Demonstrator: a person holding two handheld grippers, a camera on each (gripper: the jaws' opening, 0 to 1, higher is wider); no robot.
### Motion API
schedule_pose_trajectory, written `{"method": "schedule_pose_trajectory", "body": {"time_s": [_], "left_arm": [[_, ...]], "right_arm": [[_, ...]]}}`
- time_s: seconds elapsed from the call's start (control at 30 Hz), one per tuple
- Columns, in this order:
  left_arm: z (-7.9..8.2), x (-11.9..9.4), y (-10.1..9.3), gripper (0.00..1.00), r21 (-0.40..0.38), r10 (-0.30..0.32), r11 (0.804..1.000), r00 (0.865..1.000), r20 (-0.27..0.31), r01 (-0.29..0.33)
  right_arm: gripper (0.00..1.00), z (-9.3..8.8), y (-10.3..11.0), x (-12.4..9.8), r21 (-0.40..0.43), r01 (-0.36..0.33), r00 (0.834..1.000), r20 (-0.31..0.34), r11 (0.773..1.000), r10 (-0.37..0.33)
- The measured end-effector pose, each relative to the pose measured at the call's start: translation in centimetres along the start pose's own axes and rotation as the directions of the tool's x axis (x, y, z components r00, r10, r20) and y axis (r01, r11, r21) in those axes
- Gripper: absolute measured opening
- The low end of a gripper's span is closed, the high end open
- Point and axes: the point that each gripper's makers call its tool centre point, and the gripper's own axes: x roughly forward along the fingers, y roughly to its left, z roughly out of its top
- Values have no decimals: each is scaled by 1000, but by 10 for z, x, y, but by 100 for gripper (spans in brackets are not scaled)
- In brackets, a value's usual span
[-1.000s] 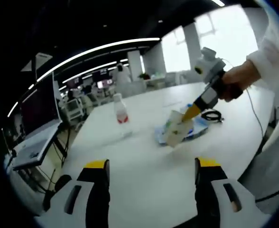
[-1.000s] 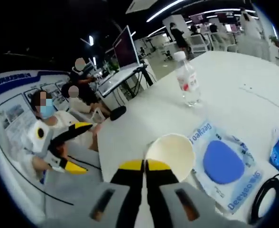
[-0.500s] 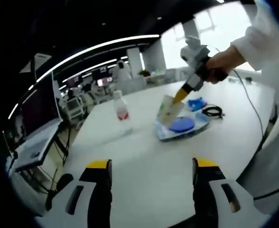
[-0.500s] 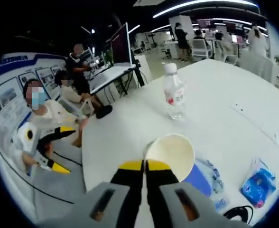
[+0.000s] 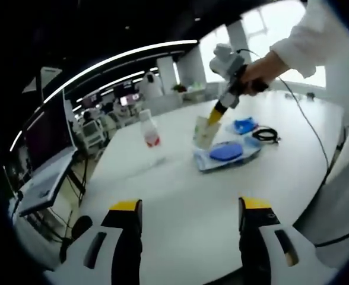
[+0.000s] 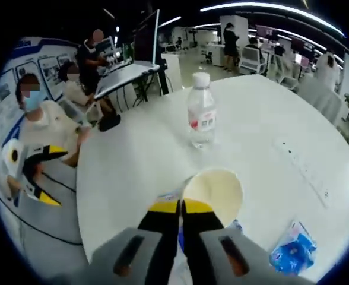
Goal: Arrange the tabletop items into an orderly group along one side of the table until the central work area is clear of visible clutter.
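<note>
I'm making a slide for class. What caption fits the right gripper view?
Right gripper pinches the rim of a cream paper cup, held above the white table near a clear plastic water bottle.

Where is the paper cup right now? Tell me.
The cup is clamped by its rim in the right gripper, held above the table near the bottle, over the blue packet in the left gripper view.

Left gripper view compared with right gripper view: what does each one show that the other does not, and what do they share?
Left gripper view alone: a black coiled cable on the table, and the flat packet with a blue oval in full.

Right gripper view alone: the open mouth of the paper cup, and a seated person.

Both: the white table, the water bottle, the cup pinched at its rim by the right gripper, and the small blue packet.
</note>
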Motion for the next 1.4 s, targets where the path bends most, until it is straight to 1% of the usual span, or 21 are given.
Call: {"method": "schedule_pose_trajectory", "body": {"time_s": [0.1,0.2,0.3,0.33,0.43,0.57,0.6,0.63,0.73,0.83,0.97,1.03,1.07,1.1,1.13,1.23,1.3,1.4], "left_arm": [[-1,0,0,62,4,2,1000,1000,-3,-2],[-2,1,2,61,3,8,1000,1000,-2,-8],[-3,1,2,60,5,6,1000,1000,-5,-6],[-3,1,1,60,9,5,1000,1000,-5,-5],[-4,1,0,59,17,6,1000,1000,-9,-6],[-6,1,1,57,24,11,1000,1000,-20,-10],[-7,1,1,56,26,13,1000,1000,-23,-12],[-7,1,1,56,28,13,1000,1000,-27,-12],[-9,1,-2,56,35,3,999,999,-38,-1],[-10,1,-3,54,46,-2,999,999,-43,4],[-11,1,-2,54,45,4,999,999,-53,-2],[-11,1,-2,54,48,6,999,999,-52,-3],[-11,1,-2,54,49,7,999,999,-53,-4],[-12,1,-1,54,50,8,999,998,-57,-5],[-13,1,-2,54,50,8,999,998,-63,-5],[-13,1,-2,53,47,5,999,998,-65,-2],[-13,1,-2,53,50,8,999,998,-64,-5],[-13,1,-1,53,51,14,999,998,-66,-11]], "right_arm": [[0,6,-6,6,-27,15,1000,-8,1000,-15],[0,15,-16,14,-81,33,999,-21,996,-35],[0,24,-23,21,-85,31,999,-24,996,-33],[0,26,-21,23,-96,35,999,-29,995,-38],[0,29,-24,30,-143,39,997,-53,989,-47],[0,32,-26,39,-181,36,996,-78,983,-51],[0,33,-31,42,-198,35,995,-84,980,-53],[0,37,-38,46,-213,49,995,-78,976,-67],[0,45,-46,55,-197,47,994,-90,979,-66],[0,54,-52,62,-262,45,992,-106,964,-75],[0,54,-56,66,-274,40,987,-141,961,-81],[0,54,-55,68,-283,22,985,-156,959,-69],[0,53,-52,69,-301,11,983,-169,954,-65],[0,51,-52,69,-341,5,977,-198,940,-77],[0,51,-54,71,-368,2,975,-204,930,-83],[0,52,-57,78,-364,-9,973,-217,931,-75],[0,51,-56,80,-360,-13,971,-228,933,-75],[0,49,-50,80,-372,-24,968,-241,928,-71]]}}
